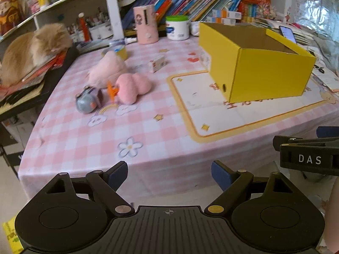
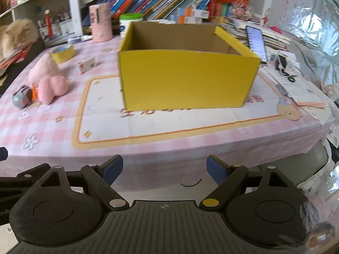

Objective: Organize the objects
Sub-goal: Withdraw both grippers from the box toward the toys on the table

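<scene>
— Where the yellow box (image 2: 188,78) serves as reference, noted standing open-topped on the white, orange-bordered panel of the pink checked tablecloth (image 1: 89,139), brown inside, nothing seen within. State of grippers?

— Left gripper (image 1: 169,174): spread wide, nothing between the blue pads, held off the table's near edge, short of the box and to its left. Right gripper (image 2: 164,168): likewise wide and holding nothing, squarely before the box's near wall, off the table edge.

— Loose items?

— All left of the box. Pink plush toy (image 1: 133,86) well apart from it, lying on the cloth; an orange clip-like piece (image 1: 111,91) touching the plush; a small grey toy (image 1: 88,101) just beyond that, farthest from the box. Small white carton (image 1: 157,63) between plush and box. Roll of yellow tape (image 2: 63,53) behind the plush.

— Behind the box?

— Pink cylinder (image 1: 145,24) and white tub with green lid (image 1: 177,27) near the book row (image 1: 190,2). Phone (image 2: 256,41) propped just right of the box. Orange cat (image 1: 31,48) far left, on a side stack.
</scene>
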Demonstrator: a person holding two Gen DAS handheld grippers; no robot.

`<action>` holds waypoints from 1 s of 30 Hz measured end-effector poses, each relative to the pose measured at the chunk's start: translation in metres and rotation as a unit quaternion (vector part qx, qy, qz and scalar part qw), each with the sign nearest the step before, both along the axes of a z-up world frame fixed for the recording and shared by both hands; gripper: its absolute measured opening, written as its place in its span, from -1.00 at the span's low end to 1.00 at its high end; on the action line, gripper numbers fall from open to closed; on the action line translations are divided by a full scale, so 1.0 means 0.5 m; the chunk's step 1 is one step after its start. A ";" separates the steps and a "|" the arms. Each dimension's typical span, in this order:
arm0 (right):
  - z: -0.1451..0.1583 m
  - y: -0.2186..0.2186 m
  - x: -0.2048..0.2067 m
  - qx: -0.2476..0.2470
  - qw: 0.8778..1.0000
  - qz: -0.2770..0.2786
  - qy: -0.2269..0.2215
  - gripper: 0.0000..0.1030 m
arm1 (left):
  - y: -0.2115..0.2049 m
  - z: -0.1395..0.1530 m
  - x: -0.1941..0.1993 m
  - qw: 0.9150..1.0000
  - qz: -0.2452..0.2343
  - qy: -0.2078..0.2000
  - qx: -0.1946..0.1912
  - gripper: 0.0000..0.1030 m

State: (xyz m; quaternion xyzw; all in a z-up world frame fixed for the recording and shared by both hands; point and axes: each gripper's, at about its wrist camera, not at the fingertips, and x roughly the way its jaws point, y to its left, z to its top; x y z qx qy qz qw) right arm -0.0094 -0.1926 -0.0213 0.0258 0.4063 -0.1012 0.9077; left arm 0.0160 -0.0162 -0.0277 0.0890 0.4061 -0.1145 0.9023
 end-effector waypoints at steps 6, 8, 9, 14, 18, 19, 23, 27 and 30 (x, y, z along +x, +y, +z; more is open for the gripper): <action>-0.005 0.044 -0.002 0.011 1.000 0.028 0.010 0.71 | 0.047 0.000 -0.011 1.000 0.023 0.003 0.000 0.72; -0.005 0.058 0.000 0.012 0.999 0.038 0.011 0.72 | 0.062 0.001 -0.014 1.000 0.030 0.002 -0.001 0.72; -0.006 0.067 0.000 0.013 0.999 0.045 0.011 0.72 | 0.070 0.001 -0.016 0.999 0.034 0.002 -0.001 0.72; -0.002 0.108 0.002 0.014 0.997 0.073 0.009 0.73 | 0.110 0.005 -0.022 0.999 0.055 -0.002 -0.003 0.72; 0.004 0.140 0.006 0.013 0.996 0.091 0.003 0.73 | 0.142 0.009 -0.024 0.998 0.069 -0.006 -0.005 0.72; 0.005 0.147 0.007 0.013 0.995 0.095 0.001 0.73 | 0.150 0.010 -0.025 0.997 0.073 -0.007 -0.006 0.72; 0.011 0.173 0.012 0.011 0.994 0.108 -0.004 0.73 | 0.177 0.012 -0.025 0.996 0.086 -0.011 -0.009 0.72; 0.014 0.199 0.017 0.009 0.992 0.123 -0.005 0.73 | 0.197 0.012 -0.026 0.995 0.097 -0.009 -0.014 0.72; 0.017 0.216 0.022 0.006 0.991 0.133 -0.006 0.73 | 0.210 0.012 -0.022 0.994 0.104 -0.009 -0.018 0.72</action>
